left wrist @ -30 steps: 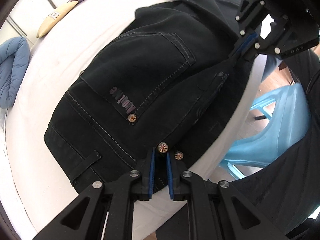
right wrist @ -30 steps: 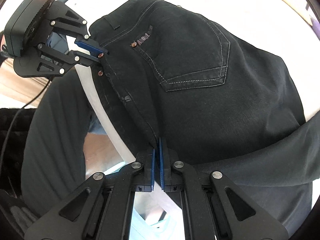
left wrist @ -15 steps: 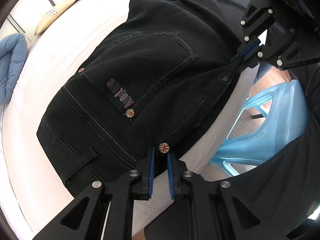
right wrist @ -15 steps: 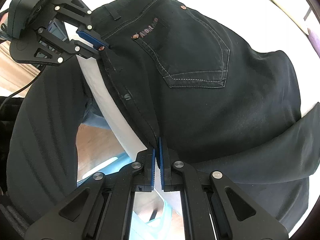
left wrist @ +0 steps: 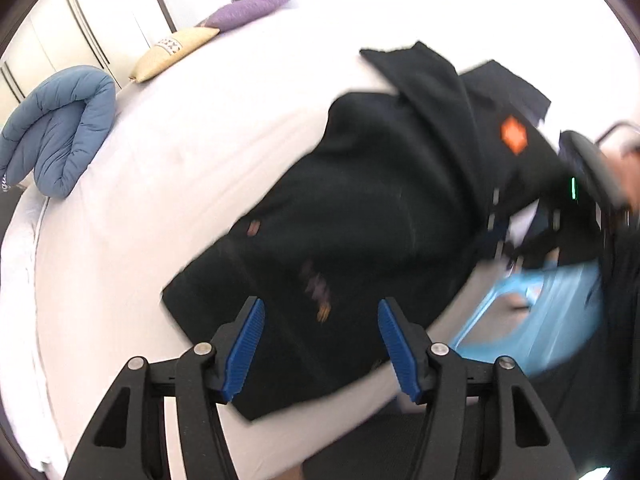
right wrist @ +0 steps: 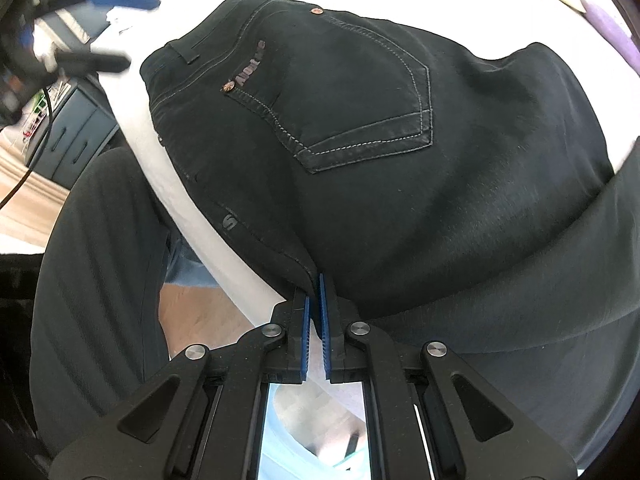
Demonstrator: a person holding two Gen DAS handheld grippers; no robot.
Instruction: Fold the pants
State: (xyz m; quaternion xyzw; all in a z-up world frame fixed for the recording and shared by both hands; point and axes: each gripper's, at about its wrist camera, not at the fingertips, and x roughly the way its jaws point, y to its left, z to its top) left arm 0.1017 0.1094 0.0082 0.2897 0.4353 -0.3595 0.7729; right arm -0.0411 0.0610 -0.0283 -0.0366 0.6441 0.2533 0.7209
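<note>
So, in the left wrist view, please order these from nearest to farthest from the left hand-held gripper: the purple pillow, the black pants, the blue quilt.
1. black pants, directly under the opening left hand-held gripper
2. blue quilt, far left on the bed
3. purple pillow, at the top, beyond the beige one

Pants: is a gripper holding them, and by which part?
The right gripper pinches the pants at their near edge seam. The left gripper is opening, holding nothing.

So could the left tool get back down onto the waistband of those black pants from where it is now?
Probably yes. The left tool hangs just above the pants with its jaws opening and nothing between them. The waistband lies flat on the white bed, uncovered. The right tool pinches a different edge.
</note>
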